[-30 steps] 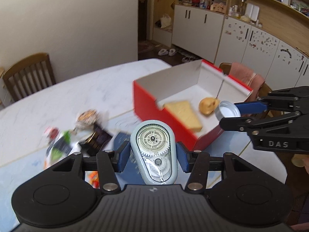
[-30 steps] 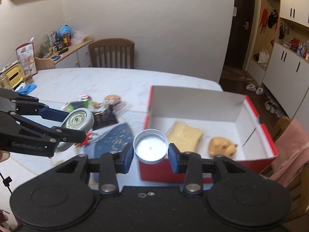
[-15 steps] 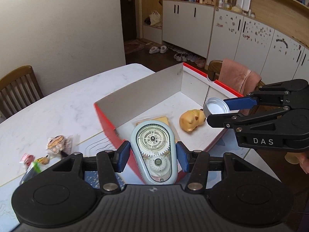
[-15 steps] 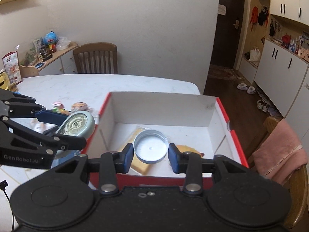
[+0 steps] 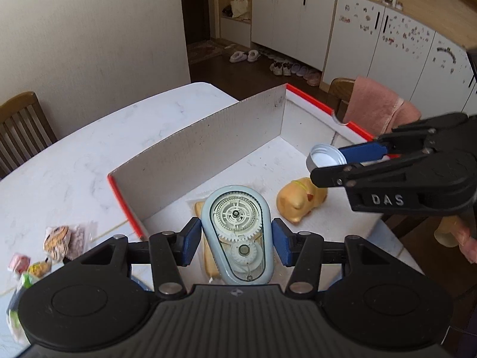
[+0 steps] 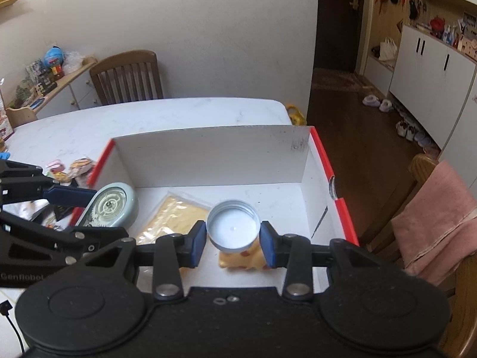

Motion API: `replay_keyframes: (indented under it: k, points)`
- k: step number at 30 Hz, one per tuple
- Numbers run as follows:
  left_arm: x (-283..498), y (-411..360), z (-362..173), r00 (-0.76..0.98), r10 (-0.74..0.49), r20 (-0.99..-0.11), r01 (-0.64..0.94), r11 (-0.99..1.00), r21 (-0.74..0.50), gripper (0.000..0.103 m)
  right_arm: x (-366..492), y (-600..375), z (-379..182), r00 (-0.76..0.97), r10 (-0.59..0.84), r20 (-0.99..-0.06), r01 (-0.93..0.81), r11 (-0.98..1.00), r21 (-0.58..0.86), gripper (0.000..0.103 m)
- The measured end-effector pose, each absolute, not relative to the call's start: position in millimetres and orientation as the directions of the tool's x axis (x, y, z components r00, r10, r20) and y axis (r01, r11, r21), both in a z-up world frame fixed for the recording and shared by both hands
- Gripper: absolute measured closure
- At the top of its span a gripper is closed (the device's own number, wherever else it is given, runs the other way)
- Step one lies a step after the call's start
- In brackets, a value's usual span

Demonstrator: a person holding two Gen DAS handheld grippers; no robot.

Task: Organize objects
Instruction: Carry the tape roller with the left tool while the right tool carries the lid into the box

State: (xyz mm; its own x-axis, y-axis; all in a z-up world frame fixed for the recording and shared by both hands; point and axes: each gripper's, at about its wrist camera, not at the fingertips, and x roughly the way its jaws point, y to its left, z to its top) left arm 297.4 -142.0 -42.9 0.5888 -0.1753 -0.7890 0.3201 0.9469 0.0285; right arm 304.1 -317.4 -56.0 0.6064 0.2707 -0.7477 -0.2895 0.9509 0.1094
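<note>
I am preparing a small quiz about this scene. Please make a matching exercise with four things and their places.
Things:
1. correction tape dispenser
2. metal lid
3. yellow dog figurine
4. snack packets

Places:
A. on the table outside the box
B. lying on the box floor
C. in the left gripper
D. in the right gripper

Pairs: 1-C, 2-D, 3-B, 4-A

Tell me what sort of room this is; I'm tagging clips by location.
Likely a home dining area by the entryway: a marble-look table with a wooden chair, white cabinets, and slippers near a door.
</note>
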Motion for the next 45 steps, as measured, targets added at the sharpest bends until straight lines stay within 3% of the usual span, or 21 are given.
replay_keyframes:
  k: [13, 26, 41, 45]
  points:
    - [348.0, -162.5, -82.7, 0.509, -0.098, -0.855, 0.319, 0.944, 0.082, 0.052, 368.9, -310.3, -86.0, 0.494, 0.241, -0.835, -0.291, 0.951, 0.102, 0.065]
    - [374.1, -169.4, -109.1, 0.413, -0.089, -0.906, 0.317, 0.947, 0.052, 0.052, 398.2, -298.4, -112.2, 0.368, 0.193, -0.91, -0.294, 0.952, 0.082, 0.065]
    - [382.4, -169.1, -109.8, 0.384, -0.097, -0.918, 0.299, 0.954, 0.024, 0.052, 405.3, -300.1, -123.4, 0.315, 0.185, -0.931, -0.265, 0.959, 0.101, 0.064]
    - [380.9, -165.9, -108.7, 0.386, -0.1, -0.917, 0.285, 0.958, 0.015, 0.046, 404.9, -303.5, -121.7, 0.322, 0.186, -0.928, -0.256, 0.961, 0.104, 0.063]
